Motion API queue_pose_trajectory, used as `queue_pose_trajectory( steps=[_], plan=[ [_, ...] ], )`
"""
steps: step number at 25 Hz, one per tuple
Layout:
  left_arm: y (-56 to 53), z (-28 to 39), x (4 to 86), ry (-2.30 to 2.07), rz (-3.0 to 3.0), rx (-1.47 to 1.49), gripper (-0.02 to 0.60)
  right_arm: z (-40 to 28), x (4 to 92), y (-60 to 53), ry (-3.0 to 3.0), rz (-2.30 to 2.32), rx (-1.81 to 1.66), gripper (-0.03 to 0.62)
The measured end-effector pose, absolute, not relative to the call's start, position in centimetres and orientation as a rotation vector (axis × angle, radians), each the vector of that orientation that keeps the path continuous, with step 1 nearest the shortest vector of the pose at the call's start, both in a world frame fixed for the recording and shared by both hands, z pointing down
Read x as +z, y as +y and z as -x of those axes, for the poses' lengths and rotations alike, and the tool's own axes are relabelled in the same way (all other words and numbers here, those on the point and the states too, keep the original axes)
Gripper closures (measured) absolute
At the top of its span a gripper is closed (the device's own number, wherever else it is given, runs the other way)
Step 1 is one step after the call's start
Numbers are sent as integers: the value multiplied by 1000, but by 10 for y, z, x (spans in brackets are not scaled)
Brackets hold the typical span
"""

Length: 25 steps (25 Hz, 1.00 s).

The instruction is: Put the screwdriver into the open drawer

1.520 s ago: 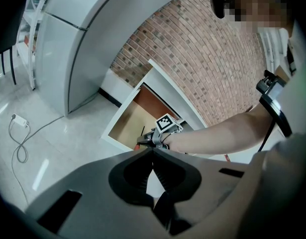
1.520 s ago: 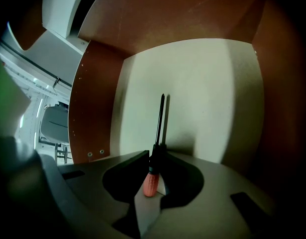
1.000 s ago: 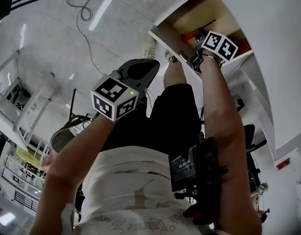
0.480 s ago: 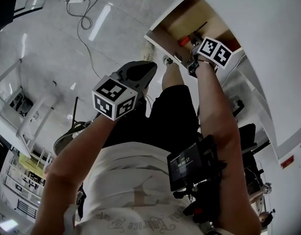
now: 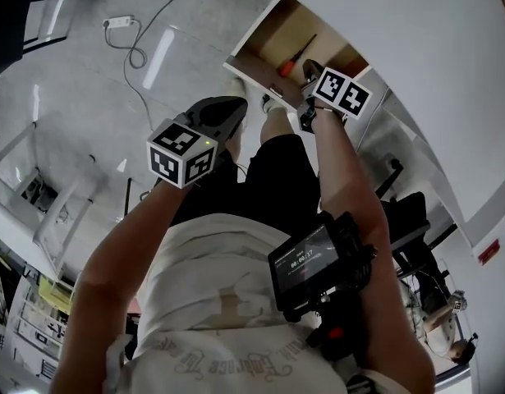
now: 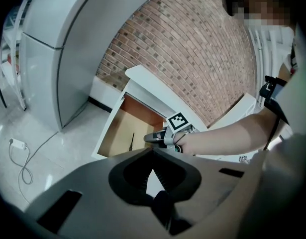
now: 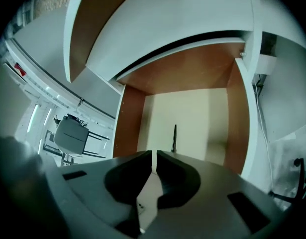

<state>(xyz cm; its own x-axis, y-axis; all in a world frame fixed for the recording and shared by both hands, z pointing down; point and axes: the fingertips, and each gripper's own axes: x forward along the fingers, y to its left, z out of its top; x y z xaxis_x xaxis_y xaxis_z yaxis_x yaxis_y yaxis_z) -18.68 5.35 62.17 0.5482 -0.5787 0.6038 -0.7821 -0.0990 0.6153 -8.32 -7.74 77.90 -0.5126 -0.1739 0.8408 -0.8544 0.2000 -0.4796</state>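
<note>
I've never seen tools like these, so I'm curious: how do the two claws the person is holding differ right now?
The right claw points into the open drawer, where the screwdriver lies. The left claw hangs well away from the drawer. The left claw's jaws are together, while the right claw's jaws are closing, with a thin slit between them. Both claws are empty.

Red brick wall; glossy pale floor, ceiling-light reflections; white power strip with looped cable; tall white cabinet.

office: white cabinets, brick wall
</note>
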Motion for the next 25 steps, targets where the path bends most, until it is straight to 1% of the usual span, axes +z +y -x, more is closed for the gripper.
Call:
queue_pose_trajectory(
  steps=[12,25],
  plan=[
    [46,180,585,-1112,-1866,269,560,77,717,-67,-1947,-944,1347,556],
    [50,164,532,-1125,-1966,262,561,37,636,-31,-2076,-975,1334,563]
  ],
)
